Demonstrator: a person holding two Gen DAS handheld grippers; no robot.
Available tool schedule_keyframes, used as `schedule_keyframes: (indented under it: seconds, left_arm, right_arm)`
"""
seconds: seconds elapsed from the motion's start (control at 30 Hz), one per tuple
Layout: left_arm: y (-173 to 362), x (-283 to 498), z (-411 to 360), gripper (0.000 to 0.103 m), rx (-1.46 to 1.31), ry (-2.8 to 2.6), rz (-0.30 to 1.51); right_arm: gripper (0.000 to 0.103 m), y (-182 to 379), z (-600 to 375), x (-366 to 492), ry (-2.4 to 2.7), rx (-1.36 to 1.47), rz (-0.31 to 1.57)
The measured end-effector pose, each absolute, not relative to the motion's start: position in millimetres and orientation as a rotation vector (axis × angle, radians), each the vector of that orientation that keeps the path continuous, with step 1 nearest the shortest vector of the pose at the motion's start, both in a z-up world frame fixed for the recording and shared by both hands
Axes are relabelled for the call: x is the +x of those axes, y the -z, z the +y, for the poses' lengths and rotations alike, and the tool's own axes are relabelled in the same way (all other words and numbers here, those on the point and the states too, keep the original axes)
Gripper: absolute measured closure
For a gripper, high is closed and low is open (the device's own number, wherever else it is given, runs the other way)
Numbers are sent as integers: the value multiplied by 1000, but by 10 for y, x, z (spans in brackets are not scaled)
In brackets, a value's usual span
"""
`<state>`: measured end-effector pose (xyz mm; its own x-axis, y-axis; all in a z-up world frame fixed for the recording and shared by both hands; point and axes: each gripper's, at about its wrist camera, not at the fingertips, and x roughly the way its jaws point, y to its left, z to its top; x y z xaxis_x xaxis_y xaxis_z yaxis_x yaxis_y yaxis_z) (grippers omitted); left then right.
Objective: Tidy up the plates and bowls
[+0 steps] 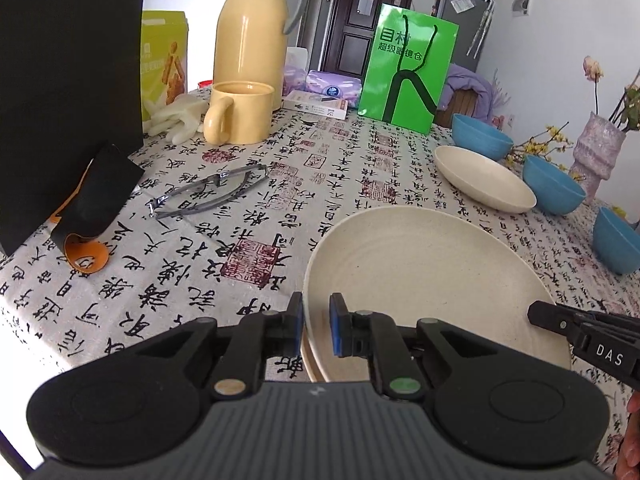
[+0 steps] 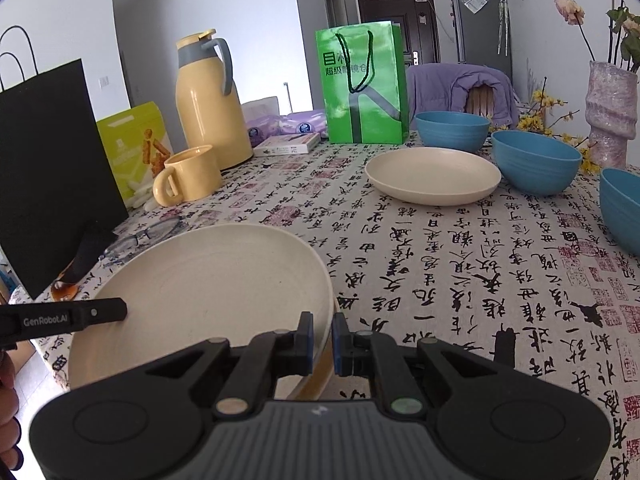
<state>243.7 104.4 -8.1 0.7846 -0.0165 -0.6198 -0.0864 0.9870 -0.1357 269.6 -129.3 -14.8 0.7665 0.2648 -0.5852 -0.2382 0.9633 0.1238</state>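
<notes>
A cream plate (image 1: pixel 432 280) lies on top of another cream plate near the table's front edge; it also shows in the right wrist view (image 2: pixel 208 292). My left gripper (image 1: pixel 316 326) is shut on the top plate's left rim. My right gripper (image 2: pixel 322 340) is shut on its right rim. A second cream plate (image 1: pixel 484 178) (image 2: pixel 432 174) lies farther back. Three blue bowls (image 2: pixel 452 130) (image 2: pixel 536 166) (image 2: pixel 622 208) stand apart along the right side; they also show in the left wrist view (image 1: pixel 482 136) (image 1: pixel 554 184) (image 1: pixel 618 240).
A yellow mug (image 1: pixel 238 118), a yellow thermos (image 1: pixel 252 28), a green paper bag (image 1: pixel 408 68), a black bag (image 1: pixel 60 80), glasses (image 1: pixel 204 196), gloves (image 1: pixel 180 118) and boxes crowd the back and left. A pink vase (image 2: pixel 612 116) stands at the right.
</notes>
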Motion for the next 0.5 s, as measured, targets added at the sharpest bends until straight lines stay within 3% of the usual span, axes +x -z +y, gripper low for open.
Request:
schedule_keyframes:
  seconds: [0.5]
  left_arm:
    - [59, 2376, 943, 88, -45, -57, 609]
  right_arm:
    - [77, 221, -1176, 2654, -276, -55, 615]
